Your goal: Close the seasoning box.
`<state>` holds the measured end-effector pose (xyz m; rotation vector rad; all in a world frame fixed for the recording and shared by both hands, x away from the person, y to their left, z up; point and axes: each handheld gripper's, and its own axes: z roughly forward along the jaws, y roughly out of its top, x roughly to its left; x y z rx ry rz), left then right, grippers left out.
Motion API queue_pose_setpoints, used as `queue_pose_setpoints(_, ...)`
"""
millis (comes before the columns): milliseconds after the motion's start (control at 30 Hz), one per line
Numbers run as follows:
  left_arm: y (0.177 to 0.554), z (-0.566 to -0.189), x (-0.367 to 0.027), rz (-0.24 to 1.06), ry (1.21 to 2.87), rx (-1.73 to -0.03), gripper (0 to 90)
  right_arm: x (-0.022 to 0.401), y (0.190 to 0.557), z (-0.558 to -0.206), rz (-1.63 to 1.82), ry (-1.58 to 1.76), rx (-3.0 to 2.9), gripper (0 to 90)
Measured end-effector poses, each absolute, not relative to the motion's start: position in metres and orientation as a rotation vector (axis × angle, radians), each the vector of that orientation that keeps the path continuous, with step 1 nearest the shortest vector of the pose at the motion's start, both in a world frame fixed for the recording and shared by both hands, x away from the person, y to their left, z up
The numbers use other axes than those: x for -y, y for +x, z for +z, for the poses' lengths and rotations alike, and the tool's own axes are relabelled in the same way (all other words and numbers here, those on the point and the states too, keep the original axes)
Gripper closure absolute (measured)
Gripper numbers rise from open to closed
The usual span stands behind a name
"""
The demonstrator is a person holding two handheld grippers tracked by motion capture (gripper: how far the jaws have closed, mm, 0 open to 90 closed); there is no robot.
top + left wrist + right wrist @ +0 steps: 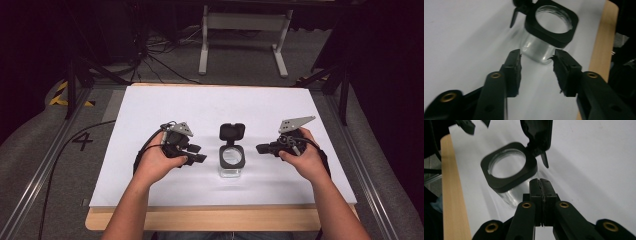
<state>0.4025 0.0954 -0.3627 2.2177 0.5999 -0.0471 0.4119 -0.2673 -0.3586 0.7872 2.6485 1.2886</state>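
A clear jar (232, 161) with a black square collar stood on the white sheet (150, 107), its hinged black lid (232, 132) flipped up and back. The left gripper (196, 154) lay just to the jar's left, its jaws spread apart and empty; in the left gripper view the jar (541, 48) sat just beyond their tips. The right gripper (260, 148) was near the jar's right side, jaws pressed together on nothing, tips close to the glass (511, 180).
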Motion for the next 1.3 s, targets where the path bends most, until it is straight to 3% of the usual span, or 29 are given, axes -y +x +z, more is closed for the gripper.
queue_pose_setpoints(200, 0.397, -0.366, -0.079, -0.134, 2.250, -0.537, 84.8, 0.264, 0.413, -0.338, 1.349, 0.775, -2.626, 89.8)
queue_pose_setpoints(300, 0.394, -0.367, -0.073, -0.142, 2.310, -0.487, 89.5, 0.261, 0.415, -0.330, 1.335, 0.760, -2.618, 89.8)
queue_pose_setpoints(700, 0.389, -0.376, -0.052, -0.208, 2.340, -0.423, 89.9, 0.240, 0.419, -0.296, 1.371, 0.721, -2.592, 89.8)
queue_pose_setpoints(1300, 0.393, -0.389, -0.043, -0.181, 2.322, -0.442, 89.6, 0.205, 0.443, -0.264, 1.364, 0.740, -2.537, 89.9)
